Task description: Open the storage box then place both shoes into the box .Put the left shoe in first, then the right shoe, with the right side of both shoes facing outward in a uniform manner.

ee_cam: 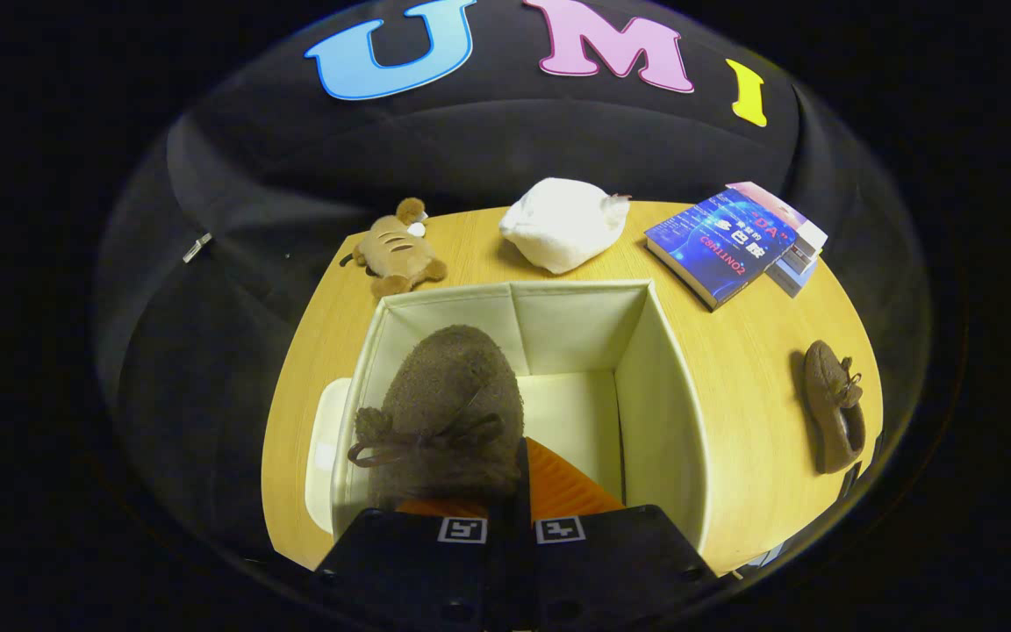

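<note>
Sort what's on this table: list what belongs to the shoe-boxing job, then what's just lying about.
Job:
- storage box, open
- brown shoe held in the gripper, over the box
- second brown shoe, on the table right of the box
- box lid, beside the box

Lying about:
- tiger plush
- white plush
- stacked books

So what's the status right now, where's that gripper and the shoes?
Gripper shut on brown shoe, holding it over the open storage box. Second shoe lies on the table, beside the box. Nothing blocking the box.
</note>
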### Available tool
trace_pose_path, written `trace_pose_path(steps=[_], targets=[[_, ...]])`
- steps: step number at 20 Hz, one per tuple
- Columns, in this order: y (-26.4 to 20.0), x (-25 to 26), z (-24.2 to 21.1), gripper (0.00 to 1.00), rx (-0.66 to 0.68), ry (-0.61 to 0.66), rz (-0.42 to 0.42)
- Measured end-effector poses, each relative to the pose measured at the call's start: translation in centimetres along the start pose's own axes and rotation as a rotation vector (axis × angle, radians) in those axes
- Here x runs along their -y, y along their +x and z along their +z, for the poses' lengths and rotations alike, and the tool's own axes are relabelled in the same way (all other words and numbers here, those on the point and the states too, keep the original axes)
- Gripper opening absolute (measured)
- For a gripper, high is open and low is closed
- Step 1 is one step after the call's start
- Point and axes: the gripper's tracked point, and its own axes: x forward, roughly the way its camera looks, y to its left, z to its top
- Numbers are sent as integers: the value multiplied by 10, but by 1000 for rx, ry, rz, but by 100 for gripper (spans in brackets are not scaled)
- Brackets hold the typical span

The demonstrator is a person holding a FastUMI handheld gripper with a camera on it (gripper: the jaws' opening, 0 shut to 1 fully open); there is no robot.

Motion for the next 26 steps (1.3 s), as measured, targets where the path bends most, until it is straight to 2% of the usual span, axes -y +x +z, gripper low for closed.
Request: trace_pose_path(steps=[1, 2, 6, 8, 12, 17, 22, 24, 26], targets=[[3, -5, -3, 5, 0, 22, 8], [6, -11, -6, 11, -3, 39, 22], [5, -27, -8, 81, 12, 11, 73], [3, -29, -6, 98, 17, -15, 80], [-9, -25, 4, 99, 50, -26, 117], [-68, -6, 45, 99, 189, -88, 188], [-132, 49, 99, 99, 323, -84, 231], [-151, 85, 116, 99, 381, -102, 218], [-166, 131, 127, 99, 430, -134, 169]])
